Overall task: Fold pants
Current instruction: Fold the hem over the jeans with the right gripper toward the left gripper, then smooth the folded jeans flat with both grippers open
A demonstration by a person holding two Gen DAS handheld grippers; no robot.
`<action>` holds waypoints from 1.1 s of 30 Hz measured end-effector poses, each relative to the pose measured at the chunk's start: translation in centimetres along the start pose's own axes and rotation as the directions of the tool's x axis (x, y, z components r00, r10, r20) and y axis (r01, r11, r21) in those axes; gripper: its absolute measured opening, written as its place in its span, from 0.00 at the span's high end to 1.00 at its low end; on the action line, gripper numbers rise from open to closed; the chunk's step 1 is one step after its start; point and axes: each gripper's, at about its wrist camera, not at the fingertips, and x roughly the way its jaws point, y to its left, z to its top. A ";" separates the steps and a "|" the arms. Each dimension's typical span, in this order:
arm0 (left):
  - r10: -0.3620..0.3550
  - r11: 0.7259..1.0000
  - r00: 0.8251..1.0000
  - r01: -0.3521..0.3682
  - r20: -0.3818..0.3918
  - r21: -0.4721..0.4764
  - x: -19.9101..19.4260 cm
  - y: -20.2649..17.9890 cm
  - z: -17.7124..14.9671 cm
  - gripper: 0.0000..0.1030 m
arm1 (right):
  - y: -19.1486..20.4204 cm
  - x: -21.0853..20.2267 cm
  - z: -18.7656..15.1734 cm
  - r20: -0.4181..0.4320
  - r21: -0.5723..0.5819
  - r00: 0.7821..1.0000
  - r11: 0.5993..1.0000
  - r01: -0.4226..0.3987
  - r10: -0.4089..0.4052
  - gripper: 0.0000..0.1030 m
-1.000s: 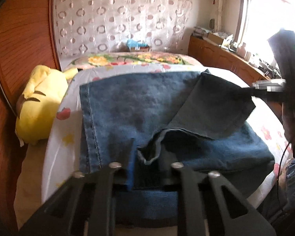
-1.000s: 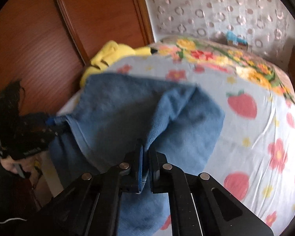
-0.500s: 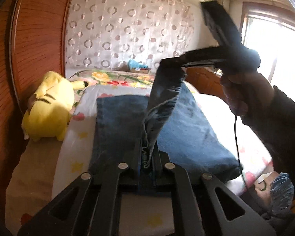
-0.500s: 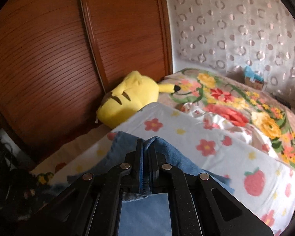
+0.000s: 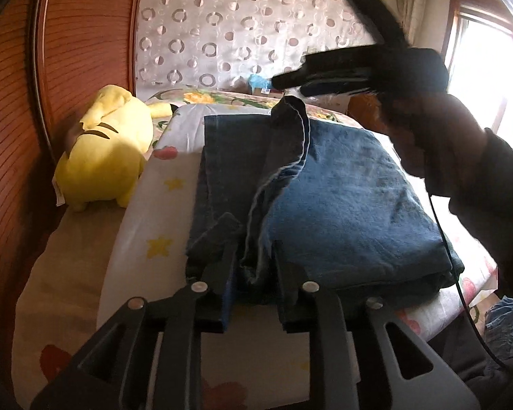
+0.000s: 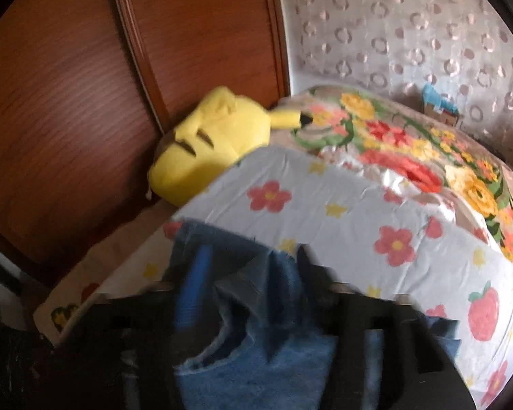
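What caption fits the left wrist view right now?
Left gripper opening around the raised hem of folded jeans on the flowered bed, right gripper releasing beyond.

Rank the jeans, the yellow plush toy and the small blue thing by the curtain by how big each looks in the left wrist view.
1. Jeans, largest.
2. Yellow plush toy.
3. Small blue thing, smallest; it lies farthest from the camera, so its true size stays unsure.

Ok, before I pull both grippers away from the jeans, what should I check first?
1. left gripper released: ok, jaws have just been opening, hem loose between them.
2. right gripper released: ok, jaws have just been opening, jeans still between them.
3. flap lying flat: not ok, it stands up in a ridge.
4. plush toy clear of jeans: ok, they are apart.
5. lower layers aligned: cannot tell.
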 end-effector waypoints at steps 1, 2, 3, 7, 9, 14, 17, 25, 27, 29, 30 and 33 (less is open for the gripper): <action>0.000 1.000 1.000 0.000 0.002 -0.002 0.0 0.1 0.0 0.81 | -0.3 -0.7 0.1 0.008 0.000 1.000 1.000 0.012 -0.012 0.42; 0.000 1.000 1.000 0.000 0.001 -0.005 0.0 0.4 0.0 0.81 | -0.7 -1.5 0.1 0.013 0.000 1.000 1.000 0.024 -0.024 0.42; -0.001 1.000 1.000 0.001 0.000 -0.011 0.0 0.5 0.0 0.81 | -1.0 -2.1 0.0 0.014 -0.007 0.999 0.999 0.034 -0.034 0.42; -0.005 1.000 1.000 0.005 0.001 -0.030 -0.1 1.1 -0.3 0.80 | -2.6 -5.6 -2.3 0.018 -0.033 0.997 0.996 0.078 -0.077 0.42; -0.008 0.999 1.000 0.008 0.001 -0.044 -0.1 1.3 -0.3 0.80 | -3.6 -7.0 -3.9 0.012 -0.035 0.994 0.994 0.108 -0.108 0.42; 0.009 0.999 1.000 -0.009 -0.005 -0.048 -0.1 1.5 -0.8 0.80 | -6.6 -10.2 -9.1 -0.014 -0.003 0.984 0.984 0.179 -0.179 0.41; 0.029 0.998 1.000 -0.029 0.009 -0.048 -0.8 1.3 -0.8 0.74 | -7.3 -12.0 -11.5 -0.014 0.011 0.979 0.979 0.203 -0.202 0.40; 0.067 0.998 0.994 -0.066 0.081 -0.011 -2.8 0.3 0.7 0.60 | -7.1 -14.3 -16.2 -0.005 0.091 0.983 0.979 0.182 -0.183 0.39; 0.071 0.997 0.993 -0.072 0.098 0.006 -3.3 -0.2 1.1 0.57 | -6.4 -14.1 -17.1 -0.003 0.106 0.985 0.979 0.171 -0.172 0.39; 0.065 0.997 0.992 -0.069 0.110 0.030 -3.7 -1.0 1.4 0.55 | -5.8 -13.4 -17.9 -0.010 0.110 0.987 0.981 0.161 -0.161 0.38; 0.062 0.997 0.992 -0.067 0.113 0.040 -3.8 -1.4 1.6 0.52 | -5.6 -13.2 -18.2 -0.012 0.113 0.987 0.981 0.158 -0.158 0.38; 0.042 0.996 0.992 -0.050 0.119 0.069 -3.8 -2.5 1.9 0.49 | -5.0 -12.3 -19.3 -0.025 0.126 0.989 0.981 0.148 -0.146 0.38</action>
